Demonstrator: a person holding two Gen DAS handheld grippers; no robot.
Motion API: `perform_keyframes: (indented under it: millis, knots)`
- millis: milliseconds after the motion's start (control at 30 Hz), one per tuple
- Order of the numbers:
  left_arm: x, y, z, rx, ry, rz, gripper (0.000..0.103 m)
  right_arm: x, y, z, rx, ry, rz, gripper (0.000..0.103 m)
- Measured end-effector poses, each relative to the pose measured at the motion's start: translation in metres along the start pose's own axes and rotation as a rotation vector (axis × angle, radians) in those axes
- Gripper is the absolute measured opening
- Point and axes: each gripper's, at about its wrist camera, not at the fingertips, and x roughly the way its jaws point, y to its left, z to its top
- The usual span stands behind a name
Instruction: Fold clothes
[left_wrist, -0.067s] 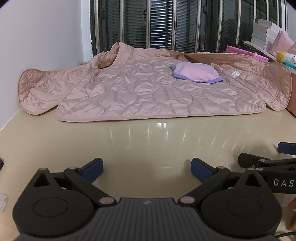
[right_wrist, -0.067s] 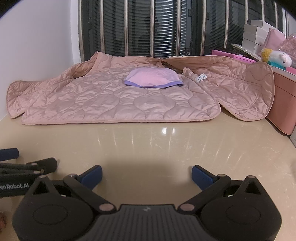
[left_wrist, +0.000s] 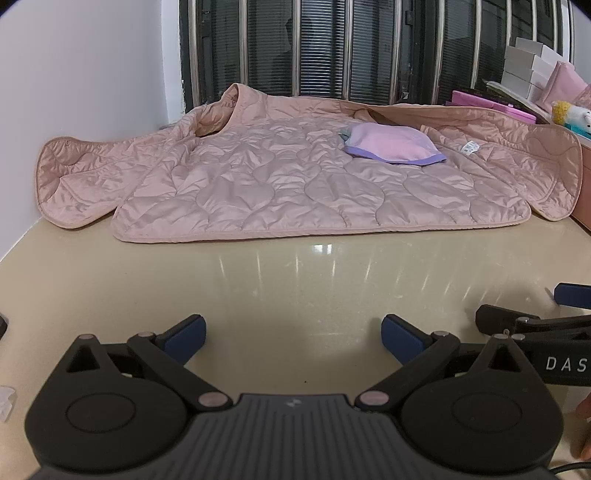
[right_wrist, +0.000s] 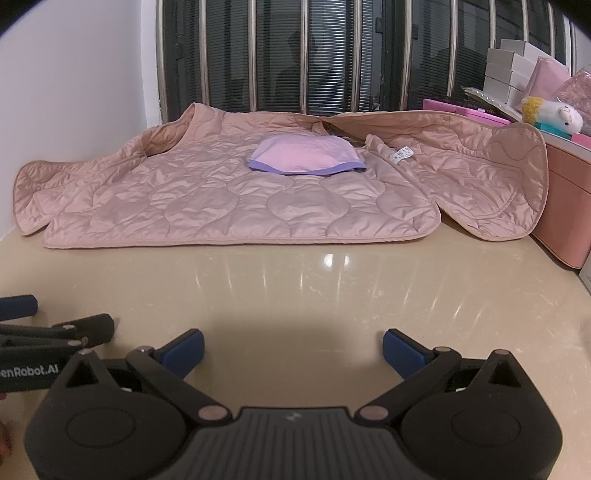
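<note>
A pink quilted jacket (left_wrist: 295, 184) (right_wrist: 236, 199) lies spread flat across the far half of the beige tabletop (left_wrist: 295, 288), both sleeves out to the sides. On its upper middle rests a small pink garment with a purple rim (left_wrist: 393, 146) (right_wrist: 306, 155). My left gripper (left_wrist: 293, 336) stands open over the bare tabletop, well short of the jacket's hem, nothing between its blue pads. My right gripper (right_wrist: 293, 345) is open too, beside the left one and equally far from the jacket. Each gripper's arm shows at the edge of the other's view.
A white wall runs along the left and a barred, shuttered window (right_wrist: 295, 55) along the back. At the right stand a pink box (right_wrist: 569, 206), white boxes (right_wrist: 506, 70) and a plush toy (right_wrist: 554, 114). The jacket's right sleeve (right_wrist: 517, 184) leans against the pink box.
</note>
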Motion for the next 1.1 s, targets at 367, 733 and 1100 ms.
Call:
perform_keyframes:
  millis: [367,733,1100]
  knots:
    - [0.0002,0.0003,0.0002,0.003,-0.001,0.002,0.102,-0.0006,-0.0003,-0.0011,0.005,-0.003,0.002,0.103]
    - [-0.0001,0.0001,-0.0009,0.002,-0.002,0.001,0.102,0.0001,-0.0001,-0.0007,0.0,-0.003,-0.001,0.103]
    - [-0.0006,0.002,-0.0007,0.005,-0.002,-0.009,0.102,-0.0007,-0.0014,-0.0009,-0.003,-0.003,0.004,0.103]
